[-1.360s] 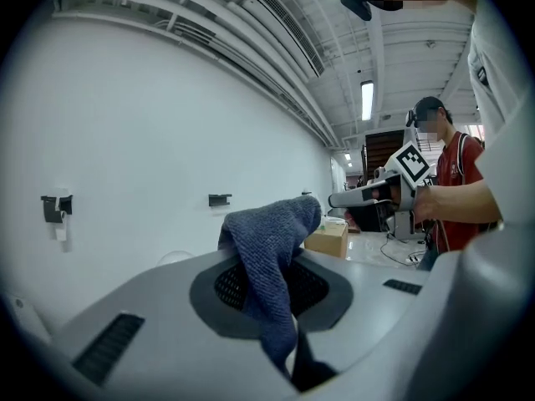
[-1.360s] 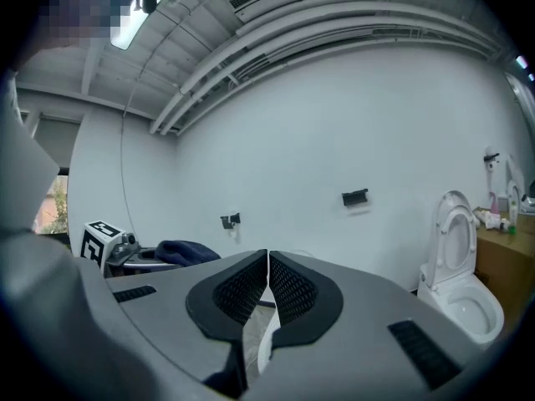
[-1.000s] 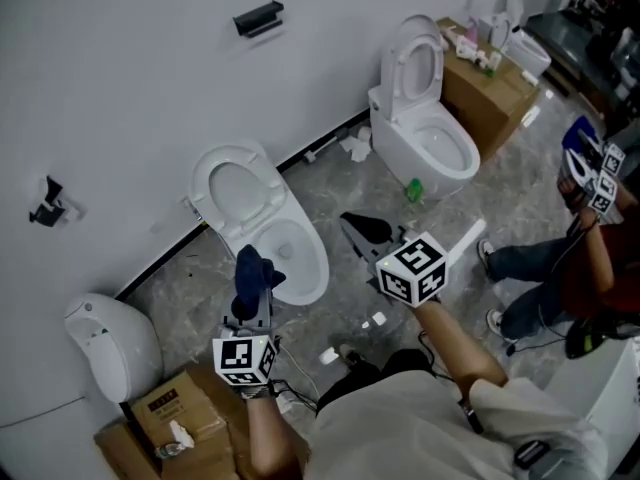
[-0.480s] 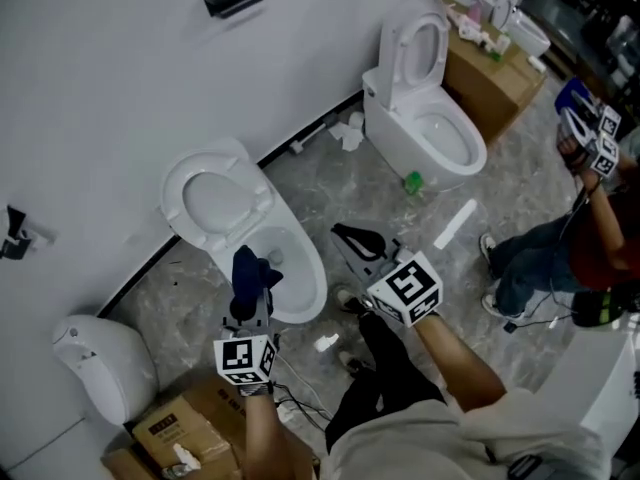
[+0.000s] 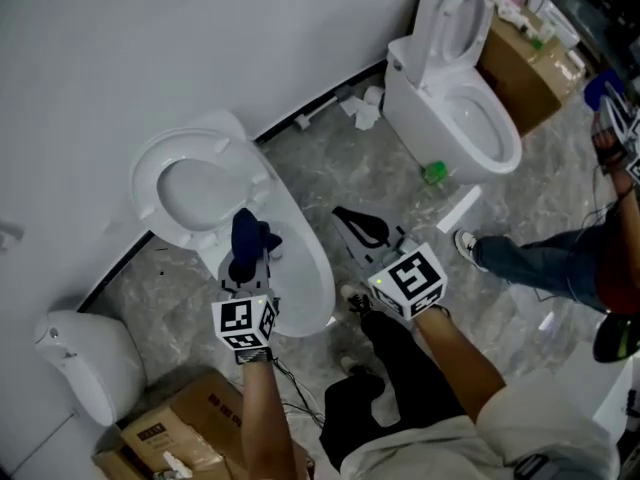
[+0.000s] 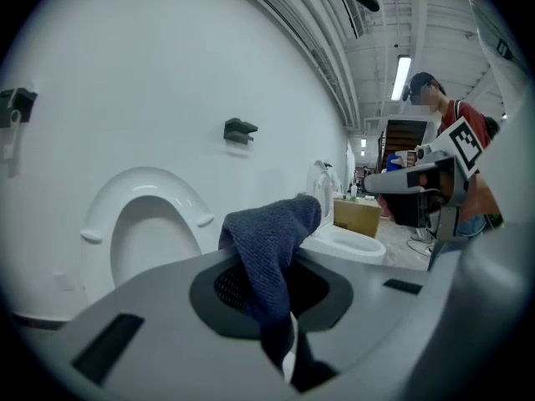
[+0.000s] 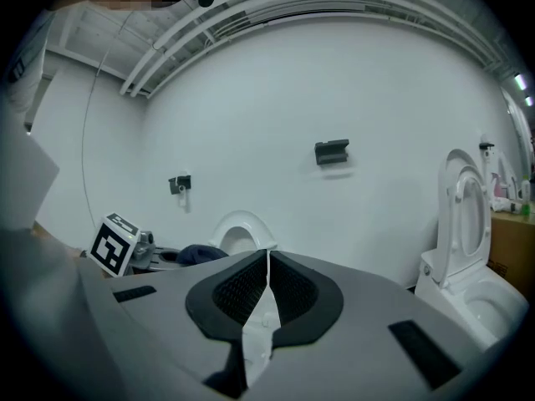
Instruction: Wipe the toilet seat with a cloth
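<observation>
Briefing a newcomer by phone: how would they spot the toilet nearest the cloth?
Two open toilets stand along the white wall. It is the nearer toilet, ahead of the left gripper's blue cloth; the other toilet has a green object at its foot.

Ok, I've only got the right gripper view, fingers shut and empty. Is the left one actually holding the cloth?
Observer: Yes. The left gripper has the cloth pinched between its fingers, with the loose end draped over them.
Operator: Where is it?
Observer: The head view puts it over the bowl, just in front of the raised seat. I can't confirm contact.
Operator: Anyone else around?
Observer: A person's legs stretch across the floor beside a second toilet.
</observation>
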Tool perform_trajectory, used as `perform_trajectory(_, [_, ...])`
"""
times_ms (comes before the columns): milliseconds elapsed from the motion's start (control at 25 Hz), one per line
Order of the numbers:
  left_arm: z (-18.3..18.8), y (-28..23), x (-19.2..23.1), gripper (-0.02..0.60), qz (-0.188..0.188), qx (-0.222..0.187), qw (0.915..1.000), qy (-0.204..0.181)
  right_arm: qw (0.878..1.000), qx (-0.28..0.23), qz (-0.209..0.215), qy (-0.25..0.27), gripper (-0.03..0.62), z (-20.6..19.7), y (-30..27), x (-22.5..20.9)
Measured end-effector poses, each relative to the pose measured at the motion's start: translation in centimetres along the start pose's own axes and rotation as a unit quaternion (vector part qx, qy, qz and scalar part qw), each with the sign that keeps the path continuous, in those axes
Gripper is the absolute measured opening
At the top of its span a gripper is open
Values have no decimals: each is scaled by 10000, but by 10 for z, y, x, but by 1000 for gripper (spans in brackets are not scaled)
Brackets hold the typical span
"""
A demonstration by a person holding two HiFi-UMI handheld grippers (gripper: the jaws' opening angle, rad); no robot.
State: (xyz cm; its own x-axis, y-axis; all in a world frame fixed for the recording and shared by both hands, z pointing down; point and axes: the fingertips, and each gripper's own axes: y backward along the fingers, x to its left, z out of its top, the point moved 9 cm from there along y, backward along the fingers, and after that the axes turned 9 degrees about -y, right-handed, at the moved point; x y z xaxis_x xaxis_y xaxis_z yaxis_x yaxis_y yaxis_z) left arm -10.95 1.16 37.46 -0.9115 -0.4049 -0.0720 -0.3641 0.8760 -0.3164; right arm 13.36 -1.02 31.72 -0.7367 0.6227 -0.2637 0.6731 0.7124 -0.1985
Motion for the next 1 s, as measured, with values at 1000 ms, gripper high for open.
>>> perform_trajectory(1000, [-173, -208, 58, 43, 248, 1303, 9907, 299, 9993, 369, 100, 47, 29, -97, -108, -70])
